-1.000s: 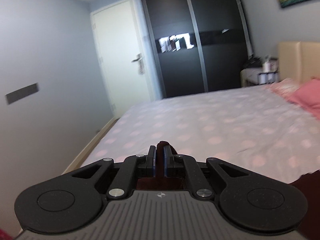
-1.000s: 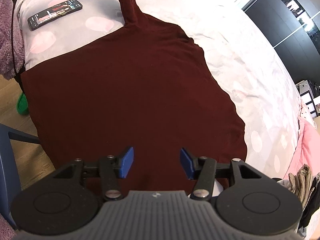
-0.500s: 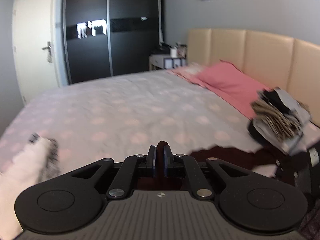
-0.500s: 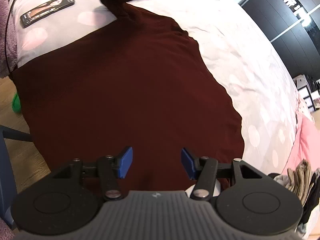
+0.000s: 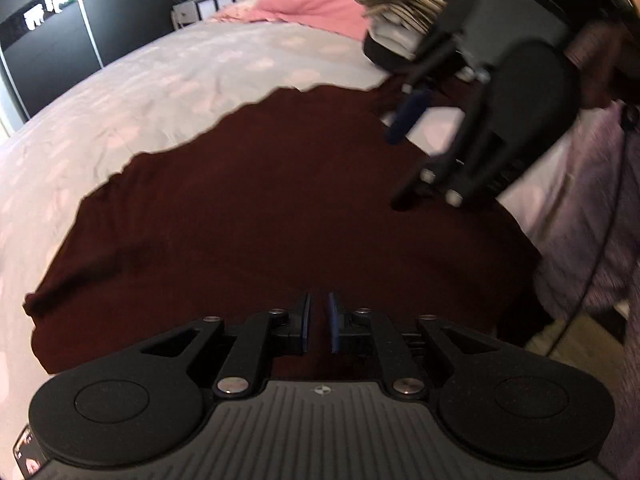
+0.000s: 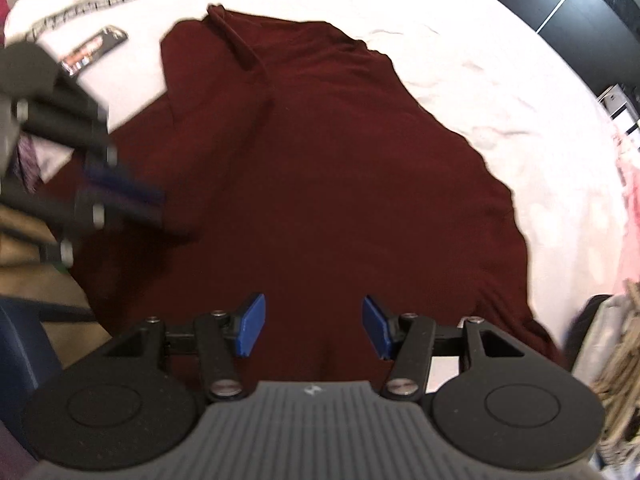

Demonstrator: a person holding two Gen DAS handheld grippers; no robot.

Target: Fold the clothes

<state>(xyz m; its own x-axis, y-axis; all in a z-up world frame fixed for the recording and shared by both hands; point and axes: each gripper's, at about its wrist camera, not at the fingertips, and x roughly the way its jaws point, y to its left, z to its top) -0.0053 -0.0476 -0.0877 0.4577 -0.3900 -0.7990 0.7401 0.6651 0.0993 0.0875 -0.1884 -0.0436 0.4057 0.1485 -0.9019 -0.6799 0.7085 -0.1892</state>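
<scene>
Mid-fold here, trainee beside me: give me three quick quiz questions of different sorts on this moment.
1. True or false: the right gripper is clamped on the maroon garment.
2. Which lies on the bed past the garment? A) phone B) cup C) shoe
3. Fill in: the folded sleeve lies across the garment's ___ end, seen from the right wrist.

Key: 1 false, its jaws stand open above the cloth; 2 A; 3 far.

A dark maroon garment (image 6: 340, 184) lies spread mostly flat on the bed (image 6: 480, 60), its near edge reaching the bed's side. One sleeve (image 6: 236, 44) is folded in across the body, leaving a raised ridge; the far edge runs wavy against the pale sheet
</scene>
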